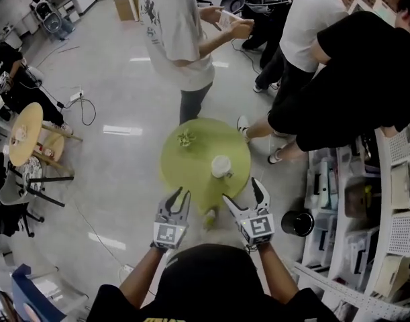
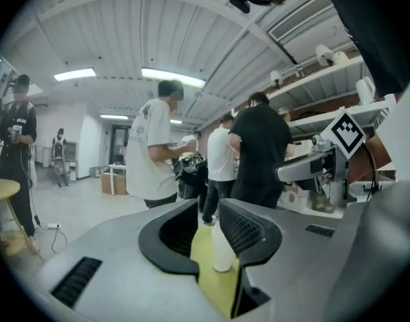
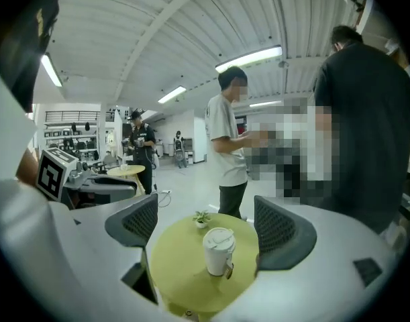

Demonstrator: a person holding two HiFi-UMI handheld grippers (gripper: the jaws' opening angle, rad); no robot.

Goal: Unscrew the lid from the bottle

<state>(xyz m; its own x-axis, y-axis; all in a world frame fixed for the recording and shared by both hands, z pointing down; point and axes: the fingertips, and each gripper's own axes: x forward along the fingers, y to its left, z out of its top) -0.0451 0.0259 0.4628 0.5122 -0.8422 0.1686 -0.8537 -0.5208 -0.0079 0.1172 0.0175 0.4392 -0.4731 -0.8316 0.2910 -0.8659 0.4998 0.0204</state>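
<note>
A white bottle (image 1: 220,166) with a white lid stands upright on the round yellow-green table (image 1: 191,163), right of its middle. My two grippers hover at the table's near edge, short of the bottle. The left gripper (image 1: 180,193) has its jaws a narrow gap apart with nothing held. In the left gripper view the bottle (image 2: 221,250) shows far off through that gap. The right gripper (image 1: 241,190) stands wide open and empty. In the right gripper view the bottle (image 3: 219,250) stands ahead on the table (image 3: 178,270), framed by the two pads (image 3: 282,230) but well beyond them.
A small potted plant (image 1: 185,138) sits on the table's far left. Several people stand just behind the table (image 1: 178,39). Shelving (image 1: 366,233) and a black round container (image 1: 297,223) are at the right. Wooden stools (image 1: 25,133) stand far left.
</note>
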